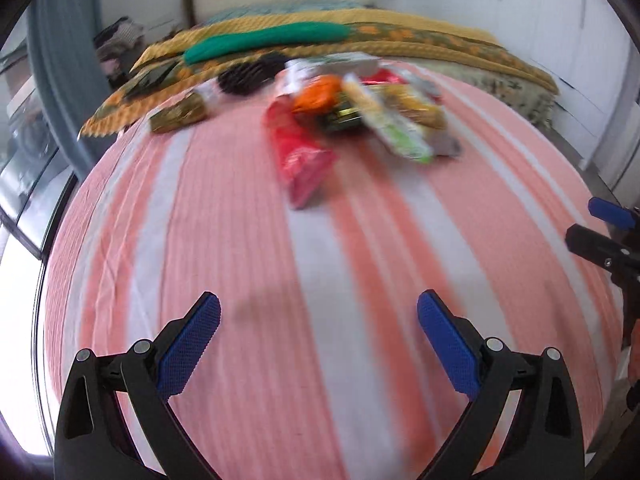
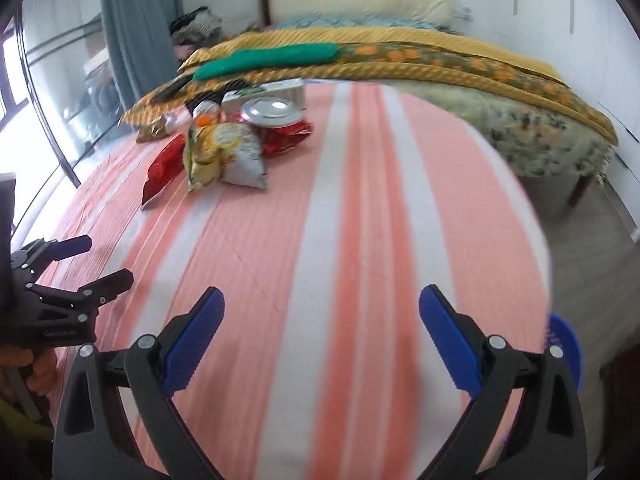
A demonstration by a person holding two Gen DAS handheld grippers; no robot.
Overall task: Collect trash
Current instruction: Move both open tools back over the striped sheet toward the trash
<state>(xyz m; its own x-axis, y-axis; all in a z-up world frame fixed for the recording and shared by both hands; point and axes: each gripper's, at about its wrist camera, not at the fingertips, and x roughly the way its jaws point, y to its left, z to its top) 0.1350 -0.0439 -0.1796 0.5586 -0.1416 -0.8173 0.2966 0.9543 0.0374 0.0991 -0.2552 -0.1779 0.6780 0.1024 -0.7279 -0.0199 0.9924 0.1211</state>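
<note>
Judging from how things lie, the collecting has barely started: nothing is picked up and all the trash sits untouched. Nearest, at the bottom of the left wrist view, the left gripper (image 1: 318,314) has its jaws spread wide with only the pink-and-white striped sheet (image 1: 248,240) between them; the right gripper (image 2: 321,312) at the bottom of its own view is likewise spread and holds nothing. Each tool shows at the side edge of the other's view, so the two hang near each other over the near part of the bed, well apart from the litter. Further up, in the middle of the left view, a long red snack bag (image 1: 300,160) is the closest piece of the trash pile (image 1: 360,108), a blurred heap of crumpled packets touching one another. Left of it a gold wrapper (image 1: 178,114) lies alone. In the right view a silver can (image 2: 274,114) sits in the heap. No bin or bag for the trash shows clearly; a blue rim (image 2: 564,352) at the lower right may be one, but I cannot tell. Beyond lies a yellow blanket (image 1: 400,36).
</note>
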